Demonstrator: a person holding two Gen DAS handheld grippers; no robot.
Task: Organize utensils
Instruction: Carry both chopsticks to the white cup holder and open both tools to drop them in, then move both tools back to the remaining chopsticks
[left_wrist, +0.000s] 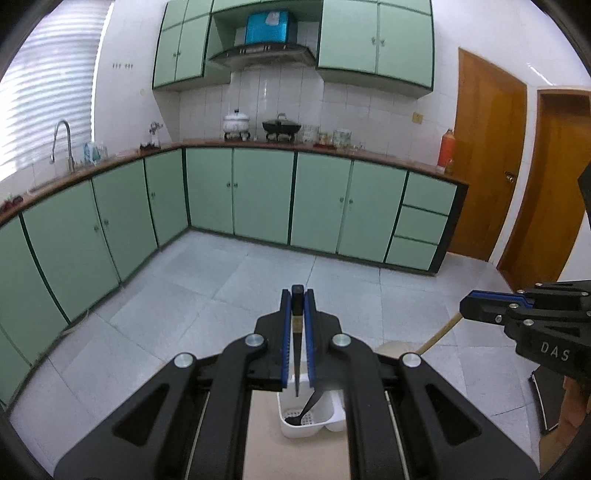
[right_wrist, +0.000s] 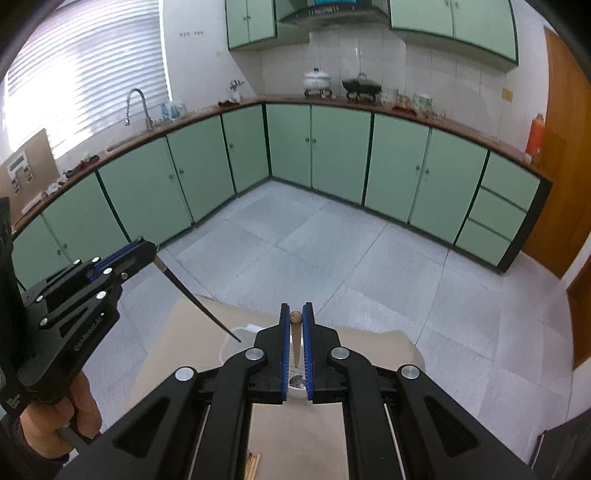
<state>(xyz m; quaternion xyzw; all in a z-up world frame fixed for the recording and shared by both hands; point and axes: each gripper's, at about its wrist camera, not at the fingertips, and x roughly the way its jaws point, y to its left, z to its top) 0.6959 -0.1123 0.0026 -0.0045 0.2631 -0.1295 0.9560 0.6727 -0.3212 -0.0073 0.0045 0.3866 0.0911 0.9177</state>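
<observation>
The left gripper is clamped on a black utensil, gripped near the blunt top of its dark handle so the thin tapering shaft hangs down toward a white utensil caddy on the beige table. The utensil's lower end is hidden behind the gripper body in the left wrist view, so its type can't really be made out; in the right wrist view only a dark pointed stick is seen angling down from the jaws. The right gripper is squeezed shut on a wooden utensil, pale brown with a round patterned butt end showing between the blue pads, its lower part blocked by the fingers. Most of the caddy is covered by the gripper frames too; a perforated bottom and a black spoon leaning inside one compartment can be seen. A few wooden sticks are cut off at the bottom edge of the right view. A person's hand is partly visible on the left gripper's handle. Further off, green cabinets, a faucet, pots on the counter and a wooden door are seen, all well away from the table.
</observation>
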